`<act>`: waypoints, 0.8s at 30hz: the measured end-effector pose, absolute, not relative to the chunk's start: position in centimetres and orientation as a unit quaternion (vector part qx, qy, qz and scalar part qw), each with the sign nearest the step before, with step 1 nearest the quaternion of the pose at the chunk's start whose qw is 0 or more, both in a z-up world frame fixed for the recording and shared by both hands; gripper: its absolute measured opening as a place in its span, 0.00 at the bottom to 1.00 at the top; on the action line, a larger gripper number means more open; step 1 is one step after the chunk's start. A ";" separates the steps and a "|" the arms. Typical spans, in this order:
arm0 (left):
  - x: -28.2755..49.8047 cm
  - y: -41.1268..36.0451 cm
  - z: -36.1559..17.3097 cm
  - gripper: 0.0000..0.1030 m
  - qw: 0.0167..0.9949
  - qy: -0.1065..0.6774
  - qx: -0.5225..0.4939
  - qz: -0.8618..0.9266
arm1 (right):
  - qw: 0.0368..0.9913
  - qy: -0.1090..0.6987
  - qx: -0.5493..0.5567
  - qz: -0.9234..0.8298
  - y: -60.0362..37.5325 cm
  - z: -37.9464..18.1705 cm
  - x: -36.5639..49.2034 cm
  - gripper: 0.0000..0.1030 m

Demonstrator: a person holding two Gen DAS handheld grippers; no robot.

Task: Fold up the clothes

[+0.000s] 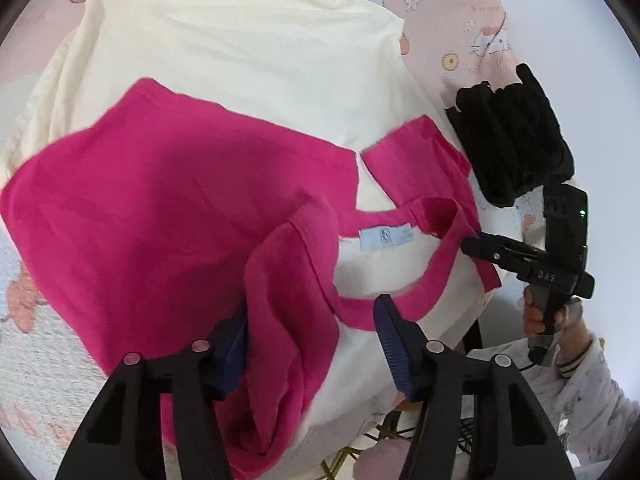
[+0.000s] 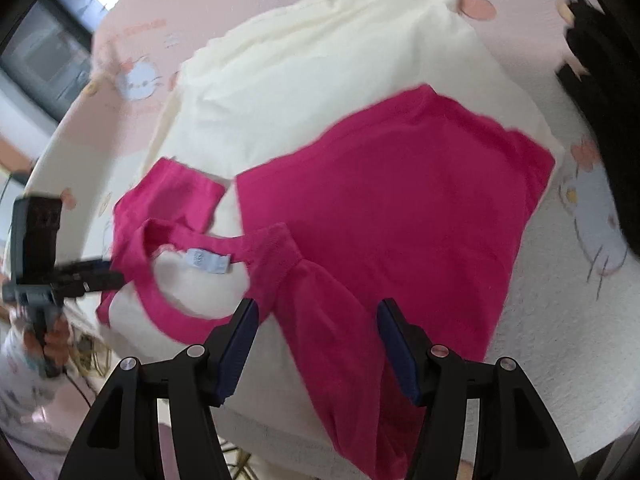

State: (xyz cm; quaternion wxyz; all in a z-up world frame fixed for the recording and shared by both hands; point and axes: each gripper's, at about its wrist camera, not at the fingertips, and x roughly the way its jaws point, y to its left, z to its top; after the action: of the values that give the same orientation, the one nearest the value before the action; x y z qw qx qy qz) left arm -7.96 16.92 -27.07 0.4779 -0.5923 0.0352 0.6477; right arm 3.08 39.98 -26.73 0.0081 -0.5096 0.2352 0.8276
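A pink T-shirt (image 1: 160, 200) (image 2: 400, 200) lies on a spread cream garment (image 1: 240, 40) (image 2: 320, 60), neck opening toward me, with a pale blue label (image 1: 386, 237) (image 2: 208, 260) inside the collar. My left gripper (image 1: 312, 308) is open, and a bunched pink sleeve rises between its blue pads. My right gripper (image 2: 316, 304) is also open, with a pink sleeve lying between its fingers. Each gripper shows edge-on in the other view, tip touching the shirt's shoulder edge: the right gripper (image 1: 474, 242) and the left gripper (image 2: 116, 272).
The clothes rest on a table with a pink cartoon-cat cloth (image 1: 460, 8) (image 2: 580, 280). A pile of black folded clothes (image 1: 512, 140) (image 2: 596, 100) sits at the right. The table's near edge drops off below the collar, where a person's hand (image 1: 536, 320) and pale sleeve show.
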 end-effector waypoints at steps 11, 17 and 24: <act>-8.3 13.0 -28.6 0.34 0.460 -0.021 -0.587 0.666 | 0.042 0.208 -0.494 0.843 38.7 -27.6 4.6 0.16; -6.7 13.9 -27.8 0.35 0.461 0.039 -0.554 0.692 | 0.061 0.221 -0.489 0.842 39.0 -28.0 5.2 0.15; -5.8 14.8 -25.5 0.68 0.428 0.105 -0.529 0.725 | 0.070 0.166 -0.493 0.851 37.8 -26.8 5.1 0.35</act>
State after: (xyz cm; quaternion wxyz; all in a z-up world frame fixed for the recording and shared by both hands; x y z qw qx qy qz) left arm -5.83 14.83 -25.51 0.4278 -0.5295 0.1048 0.7250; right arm 5.06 37.79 -26.84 0.0701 -0.4926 0.1664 0.8513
